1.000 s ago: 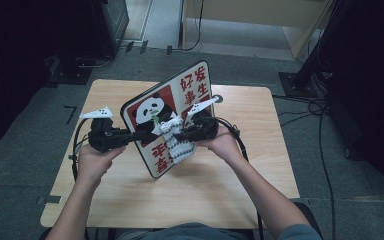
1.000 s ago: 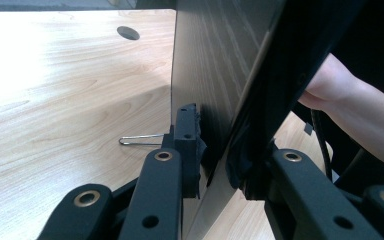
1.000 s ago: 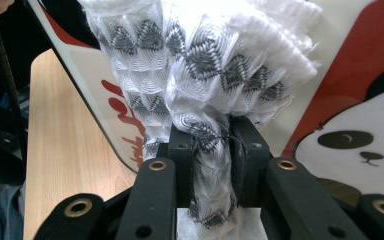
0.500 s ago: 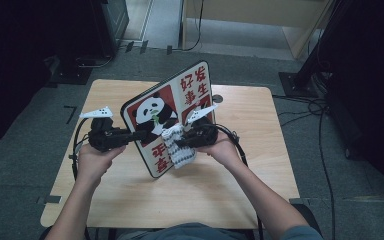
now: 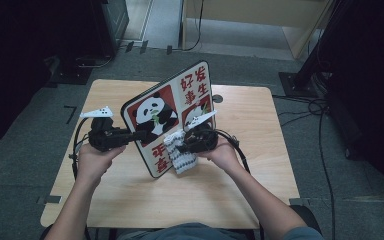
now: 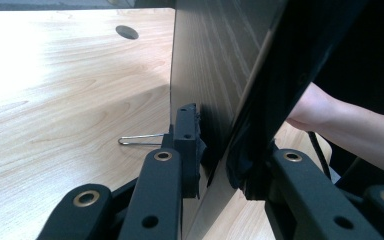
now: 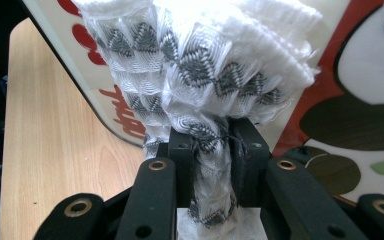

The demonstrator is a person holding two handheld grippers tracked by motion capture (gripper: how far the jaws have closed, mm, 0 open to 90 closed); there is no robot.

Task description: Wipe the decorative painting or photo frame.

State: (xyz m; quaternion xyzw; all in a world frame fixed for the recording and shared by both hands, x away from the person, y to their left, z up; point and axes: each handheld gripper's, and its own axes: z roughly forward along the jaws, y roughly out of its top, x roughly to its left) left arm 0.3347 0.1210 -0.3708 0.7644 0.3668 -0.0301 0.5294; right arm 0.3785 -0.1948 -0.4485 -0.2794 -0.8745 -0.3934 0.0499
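Note:
A board (image 5: 152, 114) printed with a panda and red characters stands tilted on edge over the wooden table (image 5: 130, 200). My left gripper (image 5: 137, 135) is shut on the board's left edge; in the left gripper view the jaws (image 6: 217, 145) clamp the thin board (image 6: 215, 60) from both sides. My right gripper (image 5: 180, 147) is shut on a white cloth with grey zigzags (image 5: 181, 156), which lies against the lower part of the board's printed face. In the right gripper view the bunched cloth (image 7: 205, 65) is pinched between the pads (image 7: 215, 135), with the board (image 7: 360, 100) right behind it.
A round cable hole (image 5: 217, 98) sits in the table behind the board. A thin wire piece (image 6: 140, 138) lies on the table by the board's back. The person's right forearm (image 6: 340, 125) reaches in beyond the board. Cables trail off the table's right side (image 5: 240, 150).
The right gripper has sunk a little down the board's face, taking the cloth with it. The left gripper and the board have kept still.

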